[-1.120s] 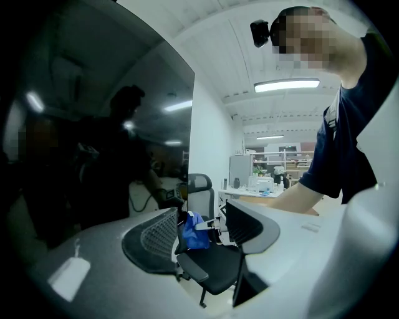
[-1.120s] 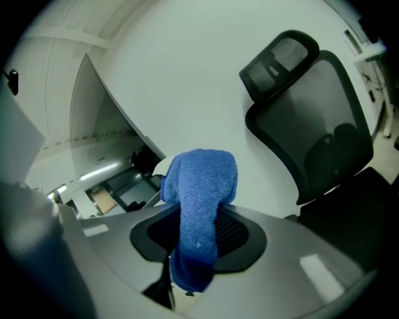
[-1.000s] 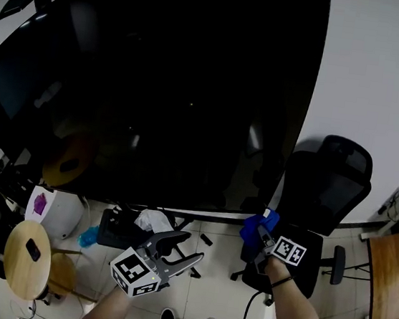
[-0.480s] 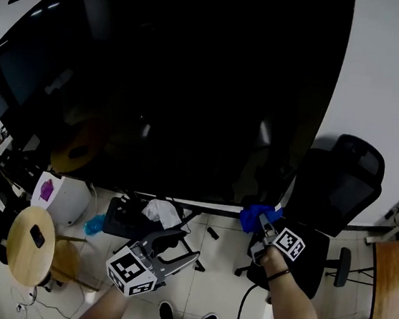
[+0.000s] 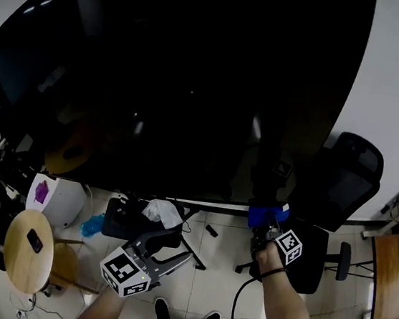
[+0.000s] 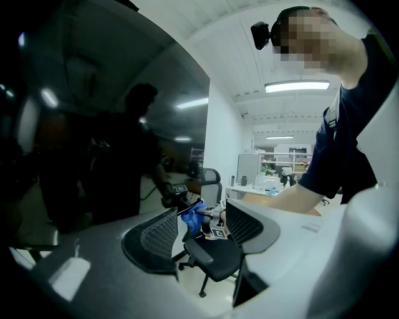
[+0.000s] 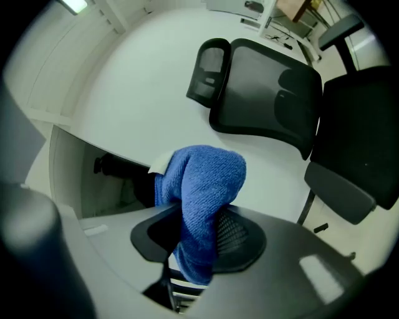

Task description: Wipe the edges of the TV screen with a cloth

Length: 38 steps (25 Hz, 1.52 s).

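Observation:
The big black TV screen (image 5: 180, 80) fills the head view. At its bottom edge, a little left of the lower right corner, a blue cloth (image 5: 266, 215) touches the frame. My right gripper (image 5: 267, 227) is shut on this cloth, and its jaws have just been closing further on it. In the right gripper view the cloth (image 7: 202, 193) bulges up between the jaws of the right gripper (image 7: 199, 243). My left gripper (image 5: 167, 249) hangs lower over the floor, open and empty. The left gripper view looks between the left gripper's (image 6: 202, 233) jaws at the cloth (image 6: 190, 219) and the screen (image 6: 93, 137).
A black office chair (image 5: 340, 187) stands just right of the cloth. The TV stand's base (image 5: 127, 222) with white and blue clutter lies below the screen. A round wooden table (image 5: 26, 246) is at the lower left and a wooden desk (image 5: 393, 287) at the right edge.
The right gripper has rolled and carried the cloth from the screen's lower right corner leftward along the bottom edge. The left gripper has drifted a little down and left.

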Available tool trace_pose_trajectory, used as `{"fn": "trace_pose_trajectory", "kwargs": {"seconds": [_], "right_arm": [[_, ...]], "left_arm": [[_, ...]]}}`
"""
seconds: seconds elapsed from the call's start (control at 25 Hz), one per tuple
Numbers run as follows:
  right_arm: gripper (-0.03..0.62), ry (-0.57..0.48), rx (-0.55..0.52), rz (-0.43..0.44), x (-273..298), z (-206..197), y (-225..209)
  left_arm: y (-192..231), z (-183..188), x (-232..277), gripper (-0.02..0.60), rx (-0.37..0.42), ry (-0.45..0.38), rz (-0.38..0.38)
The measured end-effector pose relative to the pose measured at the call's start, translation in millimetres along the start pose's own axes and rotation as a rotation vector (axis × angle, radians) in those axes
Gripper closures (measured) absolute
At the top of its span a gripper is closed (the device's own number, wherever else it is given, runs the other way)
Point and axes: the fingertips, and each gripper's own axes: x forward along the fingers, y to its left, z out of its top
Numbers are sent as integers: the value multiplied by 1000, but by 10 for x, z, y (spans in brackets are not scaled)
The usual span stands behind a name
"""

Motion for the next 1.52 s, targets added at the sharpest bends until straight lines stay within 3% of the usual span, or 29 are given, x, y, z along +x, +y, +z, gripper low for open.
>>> {"fn": "trace_pose_trajectory", "kwargs": {"seconds": [0.36,0.6,0.68,1.0,1.32,1.52], "right_arm": [[468,-40,91,64,52,-252,73],[470,-272,163,-16,-71,55,-41],[470,-308,153,-14,-120,151,-74],[471,-166,121,52,-16,-137,14],[473,-224,215,76,42,-323,101],[474,-285,215,66,-4,-364,119]], "left_arm": [[414,-57,-262,350,-1,24,-90],[571,-173,-393,350,0,58,-139],[638,-207,-447,350,0,63,-146],[721,-291,-477,350,0,78,-192],[831,-327,-574,350,6,75,-233],[925,-402,-725,350,4,74,-246]]}}
